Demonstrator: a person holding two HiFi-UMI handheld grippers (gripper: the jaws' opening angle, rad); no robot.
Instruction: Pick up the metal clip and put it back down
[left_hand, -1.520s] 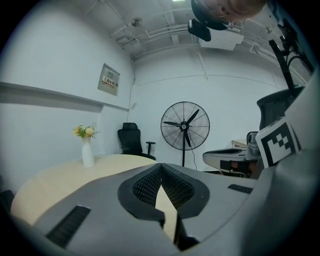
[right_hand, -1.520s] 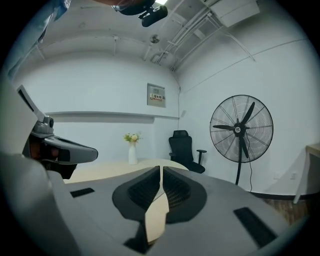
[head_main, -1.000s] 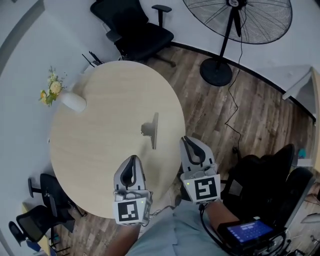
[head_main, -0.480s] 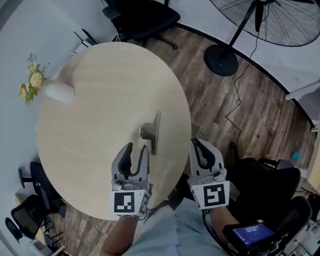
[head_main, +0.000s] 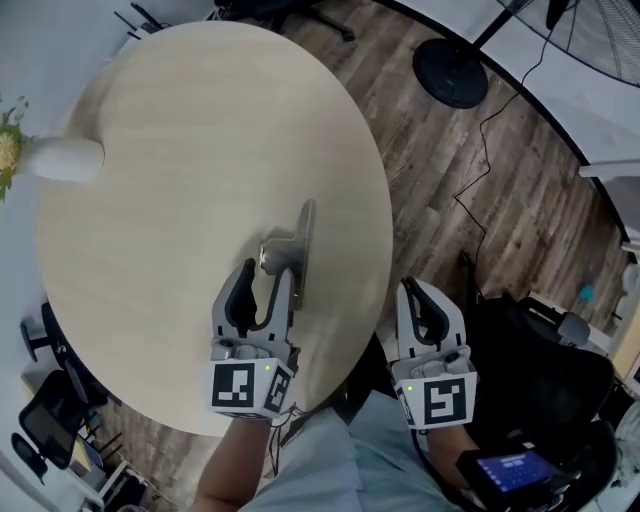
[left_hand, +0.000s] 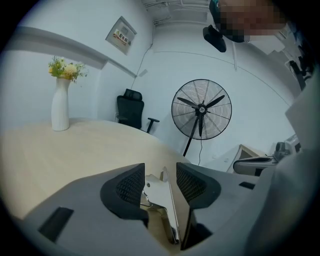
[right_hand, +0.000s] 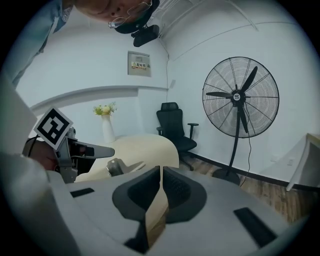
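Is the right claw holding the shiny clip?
No, the right claw is shut with nothing in it, while the metal clip lies away from it on the table.

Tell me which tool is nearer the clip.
Left. The left tool, its jaws just opening, has the clip between them on the table; the right tool, shut, hangs beyond the table's edge, right of the clip.

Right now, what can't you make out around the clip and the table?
Metal clip: left gripper view, left side hidden behind a jaw of the left gripper, whose jaws have just been opening, clip between them.
Flowers: head view, cut off by the left edge.
Wall sign: right gripper view, print too small.
Fan: head view, cage mostly cut off by the top edge.
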